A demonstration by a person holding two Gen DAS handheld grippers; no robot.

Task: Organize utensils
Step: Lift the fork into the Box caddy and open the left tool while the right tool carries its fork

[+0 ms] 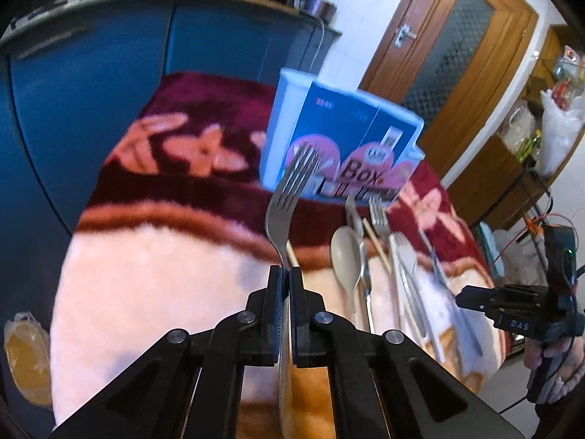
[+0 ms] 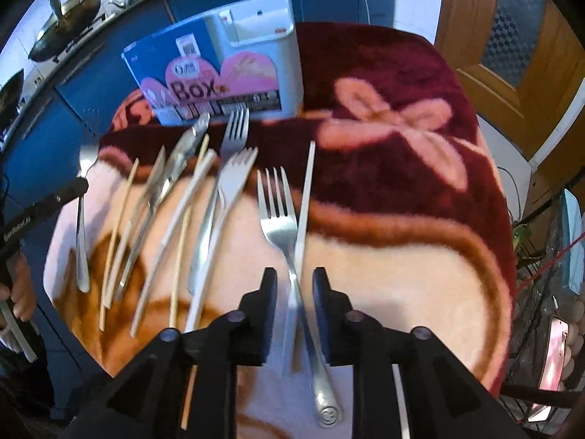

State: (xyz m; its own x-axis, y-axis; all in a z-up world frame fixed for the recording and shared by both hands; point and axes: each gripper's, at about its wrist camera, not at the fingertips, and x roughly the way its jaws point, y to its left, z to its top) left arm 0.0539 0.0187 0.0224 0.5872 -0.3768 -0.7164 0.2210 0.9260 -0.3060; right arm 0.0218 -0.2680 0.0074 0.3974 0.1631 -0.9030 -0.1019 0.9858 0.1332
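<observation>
While the left gripper (image 1: 286,274) is clamped tight on the neck of a metal fork (image 1: 289,197), that fork stands tines-up above the floral blanket (image 1: 153,256), its handle hidden between the fingers. The right gripper (image 2: 294,285) hangs with jaws apart, straddling a second fork (image 2: 279,219) that lies flat on the blanket and crosses a white chopstick (image 2: 306,197); contact cannot be confirmed. Left of these lies a row of loose utensils (image 2: 175,197), overlapping and blurred, individual pieces hard to separate. Behind the row stands a blue box (image 2: 219,73), its print smeared. The blanket's near edge is cut off by both grippers.
</observation>
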